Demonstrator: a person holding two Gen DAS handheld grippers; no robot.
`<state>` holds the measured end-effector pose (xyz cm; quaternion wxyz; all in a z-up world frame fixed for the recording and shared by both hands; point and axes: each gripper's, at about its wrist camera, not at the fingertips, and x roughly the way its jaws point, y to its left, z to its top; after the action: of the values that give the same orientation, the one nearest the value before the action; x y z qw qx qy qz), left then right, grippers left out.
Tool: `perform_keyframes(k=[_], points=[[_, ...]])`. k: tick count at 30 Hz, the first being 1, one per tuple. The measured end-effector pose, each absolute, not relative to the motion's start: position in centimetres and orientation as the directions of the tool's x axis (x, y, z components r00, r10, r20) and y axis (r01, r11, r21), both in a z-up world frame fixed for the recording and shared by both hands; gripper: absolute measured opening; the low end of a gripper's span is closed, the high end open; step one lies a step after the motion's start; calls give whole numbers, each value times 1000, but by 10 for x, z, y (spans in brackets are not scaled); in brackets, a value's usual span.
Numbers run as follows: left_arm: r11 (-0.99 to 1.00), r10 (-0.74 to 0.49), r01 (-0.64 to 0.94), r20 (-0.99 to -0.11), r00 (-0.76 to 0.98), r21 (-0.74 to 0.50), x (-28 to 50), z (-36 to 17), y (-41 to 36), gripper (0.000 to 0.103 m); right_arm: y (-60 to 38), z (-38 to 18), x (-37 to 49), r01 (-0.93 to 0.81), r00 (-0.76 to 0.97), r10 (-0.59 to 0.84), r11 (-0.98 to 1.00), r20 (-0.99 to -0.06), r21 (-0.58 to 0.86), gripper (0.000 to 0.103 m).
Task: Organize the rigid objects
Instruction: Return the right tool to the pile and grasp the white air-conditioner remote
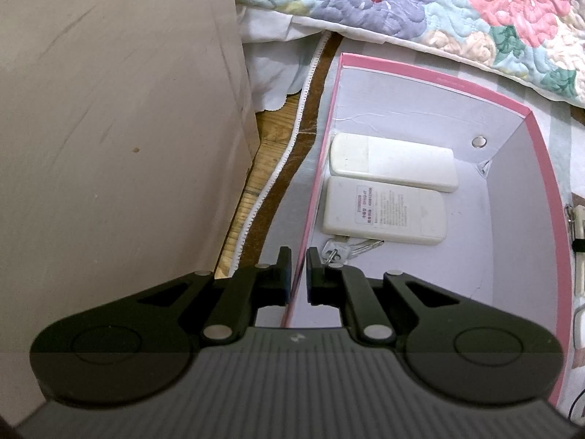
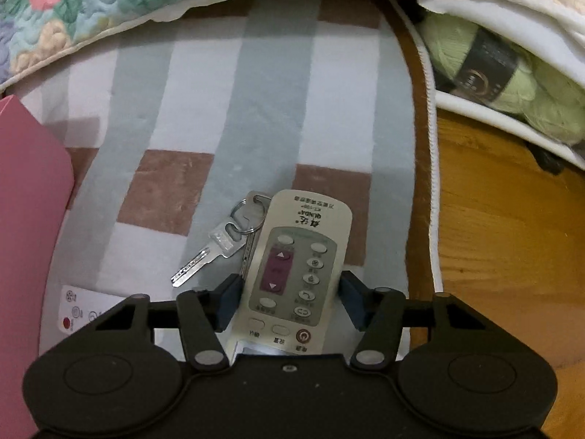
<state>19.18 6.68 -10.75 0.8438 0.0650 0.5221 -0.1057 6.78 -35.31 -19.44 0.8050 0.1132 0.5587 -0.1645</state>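
In the left wrist view a pink-rimmed white box (image 1: 544,168) lies on the striped mat. It holds two white remotes (image 1: 393,162) (image 1: 384,210), face down, and a silver key (image 1: 351,248). My left gripper (image 1: 299,274) is shut on the box's left wall. In the right wrist view my right gripper (image 2: 290,298) has its fingers on both sides of a grey-white remote (image 2: 292,274) lying on the mat, the pads at its edges. A bunch of keys (image 2: 219,248) lies at the remote's left.
A beige cabinet wall (image 1: 109,128) stands left of the box. A floral quilt (image 1: 438,7) hangs at the back. The pink box side (image 2: 25,237) is at the right gripper's left, with another white remote (image 2: 84,311) beside it. Green yarn (image 2: 512,84) and the wooden floor (image 2: 512,237) lie right.
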Motion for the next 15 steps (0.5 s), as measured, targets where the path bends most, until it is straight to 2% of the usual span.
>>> perform_keyframes(k=[15], points=[[970, -115, 243, -895, 431, -8, 192, -107, 67, 7, -334, -147, 28, 360, 558, -120, 927, -821, 109, 59]])
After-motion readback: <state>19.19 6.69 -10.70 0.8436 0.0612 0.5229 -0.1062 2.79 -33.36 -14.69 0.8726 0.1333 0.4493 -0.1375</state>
